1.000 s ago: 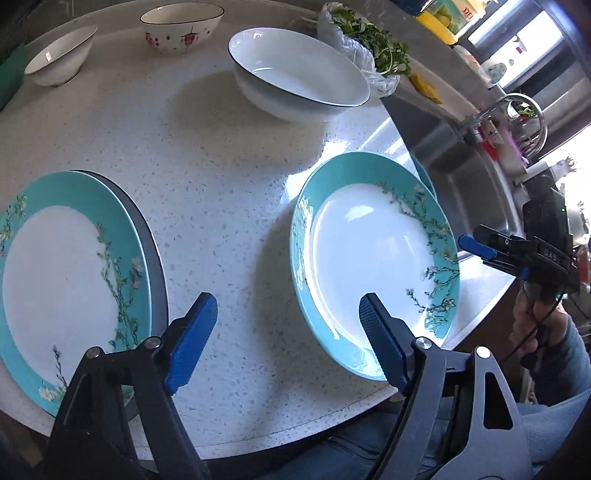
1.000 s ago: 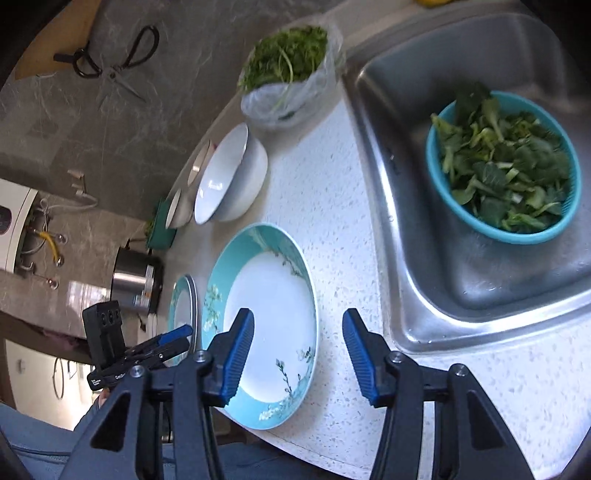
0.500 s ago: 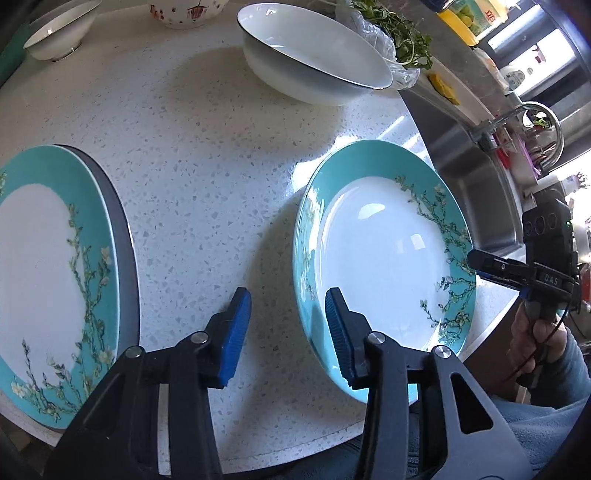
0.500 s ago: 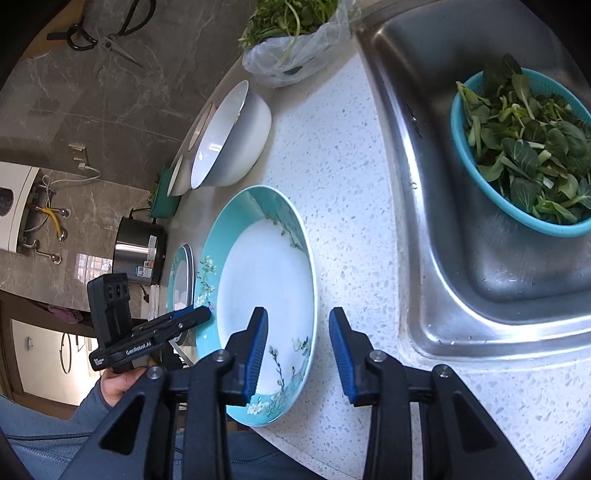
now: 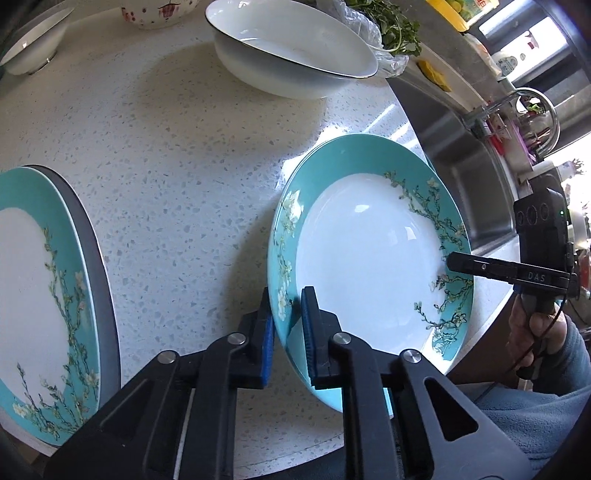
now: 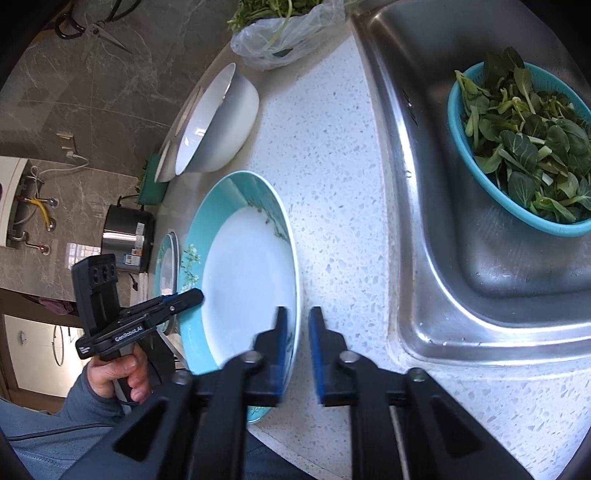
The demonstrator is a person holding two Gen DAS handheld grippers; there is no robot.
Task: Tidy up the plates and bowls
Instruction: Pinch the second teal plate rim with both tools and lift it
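A teal floral plate point(image 5: 369, 258) lies on the white speckled counter point(image 5: 166, 147), near the front edge. My left gripper point(image 5: 288, 332) is shut on its left rim, one pad above and one below. My right gripper point(image 6: 297, 339) is shut on the same plate's point(image 6: 243, 273) right rim; it shows in the left wrist view point(image 5: 480, 267). A second teal plate point(image 5: 33, 295), stacked on a grey one, lies at the left. A large white bowl point(image 5: 291, 55) sits behind, with two smaller bowls point(image 5: 33, 37) at the far back left.
A steel sink point(image 6: 480, 221) lies right of the plate and holds a teal basket of greens point(image 6: 517, 147). A bag of herbs point(image 6: 284, 33) sits at the back. A steel pot point(image 6: 127, 240) stands beyond the plates. The faucet point(image 5: 517, 107) is at the right.
Both grippers moved in on the teal plate and closed from open onto its opposite rims. The plate's near edge now looks slightly raised.
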